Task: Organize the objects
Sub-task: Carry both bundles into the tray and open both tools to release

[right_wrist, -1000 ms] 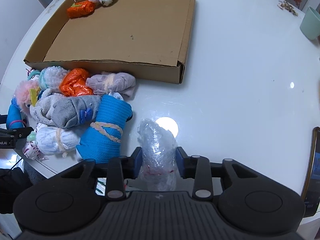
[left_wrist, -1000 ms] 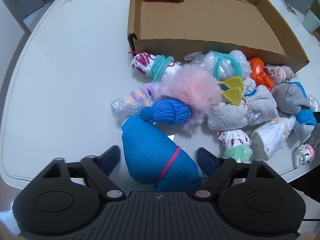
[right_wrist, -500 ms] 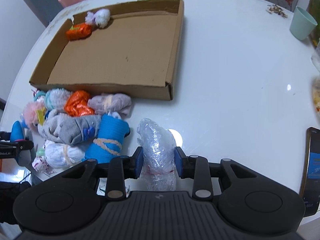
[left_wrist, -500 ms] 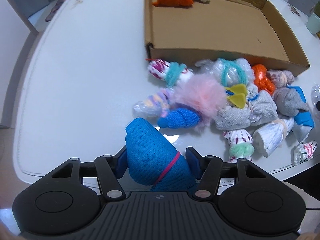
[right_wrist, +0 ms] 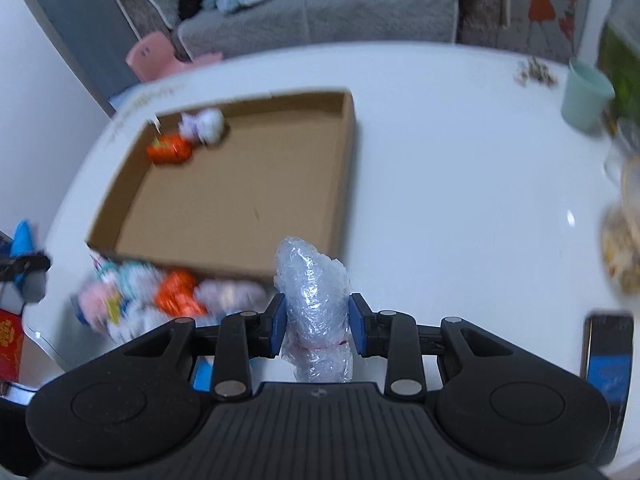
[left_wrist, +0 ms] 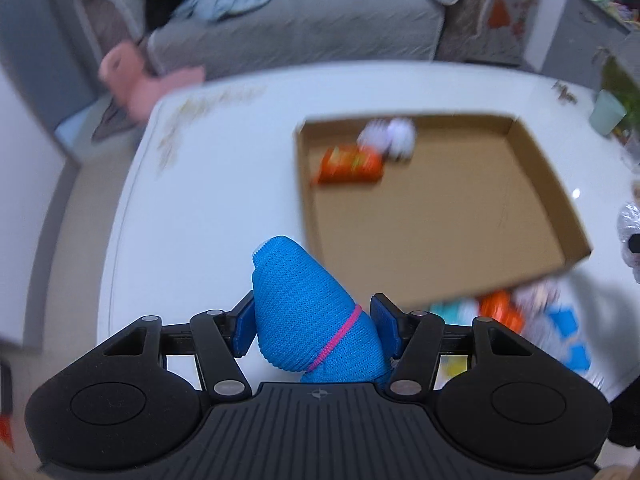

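Observation:
My left gripper (left_wrist: 314, 330) is shut on a blue knitted roll (left_wrist: 304, 312) bound with a pink band, held above the table near the left front corner of the cardboard tray (left_wrist: 440, 216). My right gripper (right_wrist: 316, 324) is shut on a clear plastic-wrapped bundle (right_wrist: 314, 300), held above the tray's front right corner (right_wrist: 340, 184). In the tray's far left corner lie an orange bundle (left_wrist: 348, 164) and a white-and-lilac bundle (left_wrist: 390, 138). The pile of rolled socks (right_wrist: 160, 296) lies in front of the tray, blurred.
A mint green cup (right_wrist: 586, 98) stands at the table's far right. A phone (right_wrist: 606, 354) lies at the right front edge. A grey sofa (right_wrist: 320, 12) and a pink stool (right_wrist: 154, 56) stand beyond the table. A red box (right_wrist: 10, 344) is at the left.
Both grippers have risen and tilted up with their bundles, so the tray and pile look smaller and the room shows. The left gripper closed on the blue roll before lifting it.

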`<state>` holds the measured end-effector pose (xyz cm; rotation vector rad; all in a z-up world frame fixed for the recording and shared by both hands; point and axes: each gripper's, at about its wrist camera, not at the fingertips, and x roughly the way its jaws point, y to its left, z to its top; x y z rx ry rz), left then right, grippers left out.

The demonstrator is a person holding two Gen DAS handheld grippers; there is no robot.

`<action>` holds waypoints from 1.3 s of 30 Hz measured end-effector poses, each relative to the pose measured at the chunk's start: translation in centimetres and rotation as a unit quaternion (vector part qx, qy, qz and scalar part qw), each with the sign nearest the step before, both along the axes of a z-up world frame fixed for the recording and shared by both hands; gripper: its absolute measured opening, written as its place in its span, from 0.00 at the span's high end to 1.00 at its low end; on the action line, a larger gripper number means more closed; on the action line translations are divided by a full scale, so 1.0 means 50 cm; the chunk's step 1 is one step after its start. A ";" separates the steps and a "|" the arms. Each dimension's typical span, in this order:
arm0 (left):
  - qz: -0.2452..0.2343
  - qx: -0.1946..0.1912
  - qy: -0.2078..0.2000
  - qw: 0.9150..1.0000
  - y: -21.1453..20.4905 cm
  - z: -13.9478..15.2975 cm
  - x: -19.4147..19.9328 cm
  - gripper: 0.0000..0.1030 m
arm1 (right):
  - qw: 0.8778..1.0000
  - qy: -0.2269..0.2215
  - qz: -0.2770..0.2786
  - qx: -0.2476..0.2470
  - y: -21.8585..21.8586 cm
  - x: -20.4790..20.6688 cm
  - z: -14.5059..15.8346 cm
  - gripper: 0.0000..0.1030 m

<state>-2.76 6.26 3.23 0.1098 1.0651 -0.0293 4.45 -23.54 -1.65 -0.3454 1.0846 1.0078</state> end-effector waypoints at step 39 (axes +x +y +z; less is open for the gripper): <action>-0.164 0.057 -0.005 0.985 -0.085 -0.215 0.202 0.21 | 0.991 0.053 0.118 -0.029 0.490 -0.036 -0.120 0.54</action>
